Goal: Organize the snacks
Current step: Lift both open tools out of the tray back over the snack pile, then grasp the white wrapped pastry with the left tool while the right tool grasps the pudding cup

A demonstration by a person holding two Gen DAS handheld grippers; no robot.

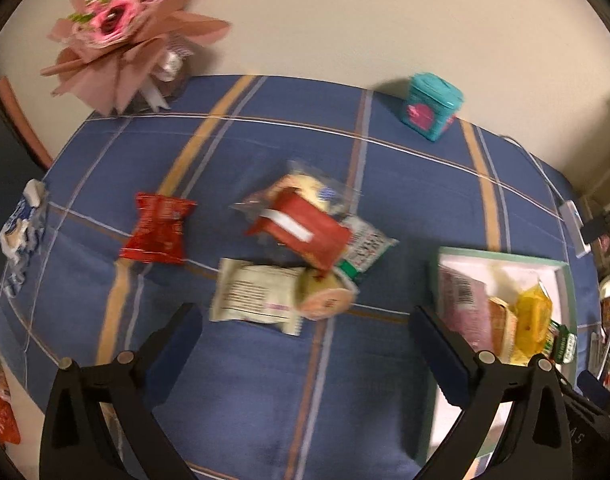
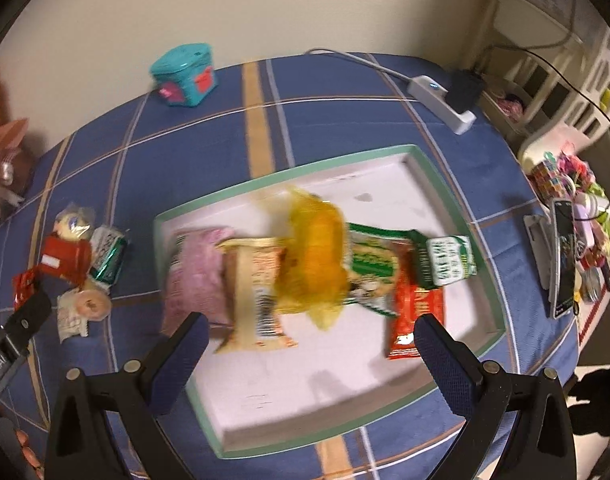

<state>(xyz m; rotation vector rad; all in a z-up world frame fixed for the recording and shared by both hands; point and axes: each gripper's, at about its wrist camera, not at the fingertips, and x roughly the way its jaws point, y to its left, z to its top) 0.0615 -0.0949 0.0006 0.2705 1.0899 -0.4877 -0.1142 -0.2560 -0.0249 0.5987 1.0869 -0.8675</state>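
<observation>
Loose snacks lie piled on the blue plaid tablecloth [image 1: 265,392]: a red packet [image 1: 301,232], a white packet [image 1: 257,296], a round wrapped snack [image 1: 325,300] and a green-and-white packet [image 1: 365,248]. Another red packet [image 1: 157,228] lies apart to the left. My left gripper [image 1: 309,344] hovers open over the near side of this pile, holding nothing. A green-rimmed white tray [image 2: 345,160] holds a pink packet [image 2: 197,276], a beige packet [image 2: 257,292], a blurred yellow packet [image 2: 317,256], green packets [image 2: 373,268] and a red packet [image 2: 417,312]. My right gripper [image 2: 311,356] is open above the tray, with nothing in it.
A teal box [image 2: 185,74] stands at the table's far edge, a pink bouquet [image 1: 121,28] at the far left. A white power strip [image 2: 441,98] with cable, a phone [image 2: 563,256] and colourful clutter lie at the right. A crumpled blue-white wrapper [image 1: 21,236] sits at the left edge.
</observation>
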